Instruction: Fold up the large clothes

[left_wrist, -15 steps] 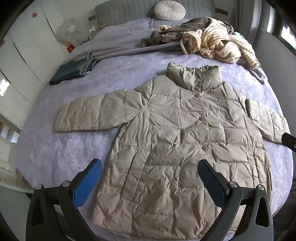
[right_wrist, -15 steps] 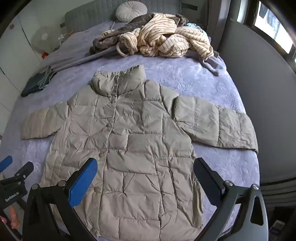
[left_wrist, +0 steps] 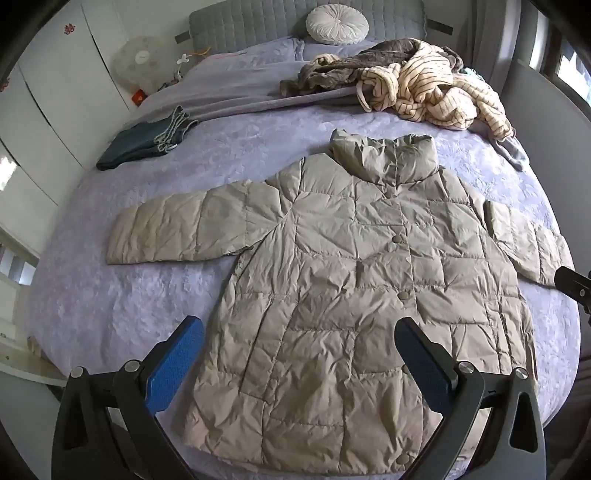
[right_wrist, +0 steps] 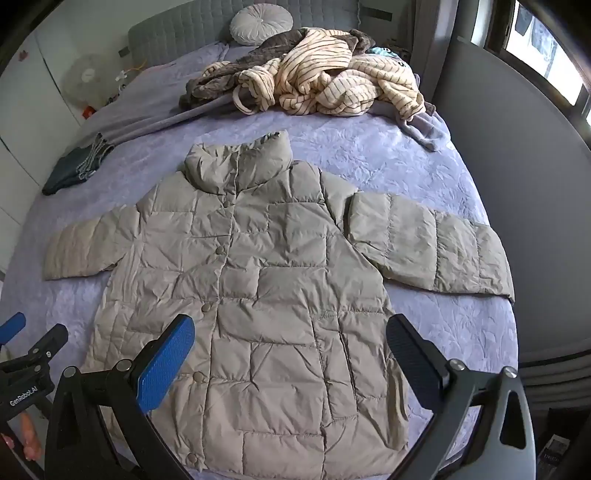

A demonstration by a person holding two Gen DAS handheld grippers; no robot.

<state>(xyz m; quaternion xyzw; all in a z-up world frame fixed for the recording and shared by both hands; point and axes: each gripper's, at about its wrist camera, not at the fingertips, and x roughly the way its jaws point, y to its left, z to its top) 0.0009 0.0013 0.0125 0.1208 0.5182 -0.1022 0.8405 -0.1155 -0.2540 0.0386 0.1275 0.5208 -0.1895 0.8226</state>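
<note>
Left wrist view: left gripper (left_wrist: 299, 363) jaws spread fully wide, empty, above the hem of the beige quilted puffer coat (left_wrist: 347, 288) spread flat on the lilac bed (left_wrist: 110, 314). Likely slippery; thin pinch may slide out.

Right wrist view: right gripper (right_wrist: 290, 360) jaws wide, empty, over the lower coat front. Puffy sleeve beyond the jaws may spring back.

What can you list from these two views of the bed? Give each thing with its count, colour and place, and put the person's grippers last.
puffer coat: one, beige, flat mid-bed, sleeves out
striped garment: one, cream, heaped far right
brown garment: one, beside the heap
folded jeans: one, dark blue, far left
round cushion: one, white, at headboard
bedspread: one, lilac
fan: one, white, left of bed
left gripper: open
right gripper: open
</note>
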